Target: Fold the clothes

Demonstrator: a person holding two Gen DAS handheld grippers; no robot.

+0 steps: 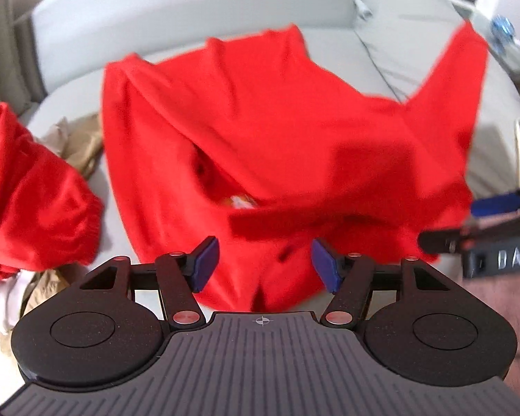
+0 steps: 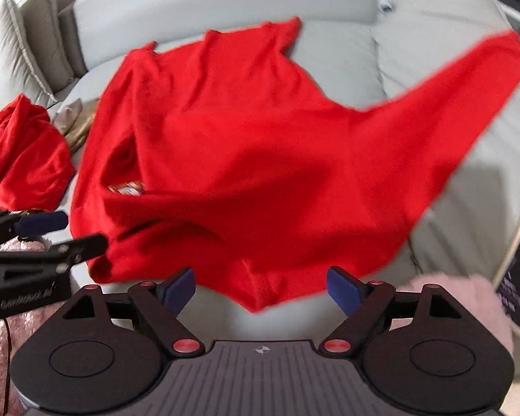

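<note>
Spread wide and empty, both: left hand-held gripper (image 1: 265, 265), right hand-held gripper (image 2: 260, 291); just ahead, red shirt (image 1: 260, 131) laid on sofa (image 1: 416, 52) for folding.

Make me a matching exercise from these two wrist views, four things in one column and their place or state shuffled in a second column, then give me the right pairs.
Things:
1. red shirt
2. crumpled red garment
3. left gripper
4. grey cushions

Places or states:
A. propped at the far left end of the sofa
B. open, holding nothing
C. spread across the sofa seat, one sleeve reaching right
D. bunched in a heap left of the spread shirt

Pairs: 1-C, 2-D, 3-B, 4-A
</note>
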